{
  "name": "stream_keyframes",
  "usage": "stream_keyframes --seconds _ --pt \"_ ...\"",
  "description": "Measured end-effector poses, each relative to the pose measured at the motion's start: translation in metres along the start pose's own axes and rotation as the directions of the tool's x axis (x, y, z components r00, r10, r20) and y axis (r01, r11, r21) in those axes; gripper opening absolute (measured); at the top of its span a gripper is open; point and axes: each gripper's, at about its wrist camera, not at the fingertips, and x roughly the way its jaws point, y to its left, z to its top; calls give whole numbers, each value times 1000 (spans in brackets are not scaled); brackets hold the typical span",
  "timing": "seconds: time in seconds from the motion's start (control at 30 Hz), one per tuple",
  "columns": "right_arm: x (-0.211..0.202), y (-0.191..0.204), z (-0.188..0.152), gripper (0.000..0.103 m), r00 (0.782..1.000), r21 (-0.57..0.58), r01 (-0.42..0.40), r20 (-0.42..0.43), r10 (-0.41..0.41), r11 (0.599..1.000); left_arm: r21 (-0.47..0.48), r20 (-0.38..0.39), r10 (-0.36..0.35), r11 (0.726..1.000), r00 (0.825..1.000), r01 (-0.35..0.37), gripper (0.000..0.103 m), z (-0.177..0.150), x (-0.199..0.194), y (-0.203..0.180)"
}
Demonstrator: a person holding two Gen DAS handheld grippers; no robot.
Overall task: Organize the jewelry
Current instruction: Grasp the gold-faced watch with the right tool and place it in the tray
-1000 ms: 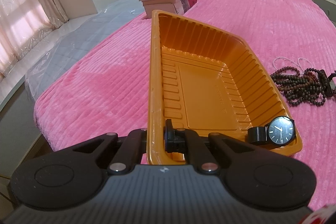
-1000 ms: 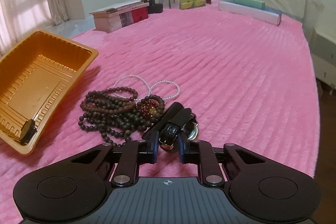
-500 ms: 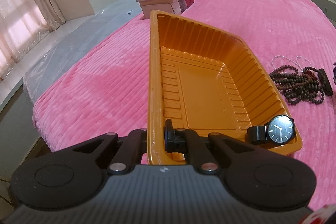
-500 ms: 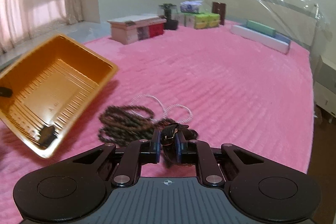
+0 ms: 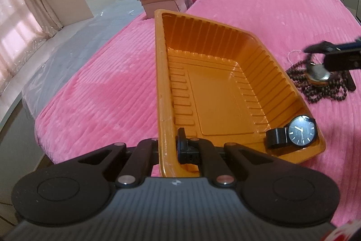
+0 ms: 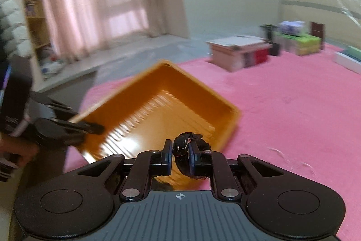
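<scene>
The right gripper (image 6: 179,158) is clamped on a dark-strapped wristwatch with a pale round face (image 6: 185,146), carried in the air just short of the near edge of the ribbed orange plastic tray (image 6: 171,103), which lies ahead and slightly left of it, long axis running away. The left gripper (image 5: 168,146) pinches that tray's rim, holding it tilted above the pink bed cover (image 5: 94,92). A black-faced wristwatch (image 5: 295,131) lies in the tray's low corner; the heap of dark wooden bead strands (image 5: 325,89) rests just beyond its right wall.
</scene>
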Motion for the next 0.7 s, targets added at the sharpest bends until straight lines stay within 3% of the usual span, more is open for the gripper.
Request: stream_keyframes --seconds 0.17,0.57,0.63,0.7 --pt "26 10 9 14 997 -10 -72 -23 72 997 38 -15 -10 999 1000 10 3 1 1 0" --pt "63 17 -11 15 990 -12 -95 -109 94 995 66 -17 -11 998 1000 12 3 4 4 -2" --pt "62 18 -11 23 990 -20 -96 -104 94 995 63 -19 -14 998 1000 15 3 4 4 -2" --pt "52 14 -13 51 993 -14 -94 -74 93 995 61 -20 -14 998 1000 15 3 4 5 -1"
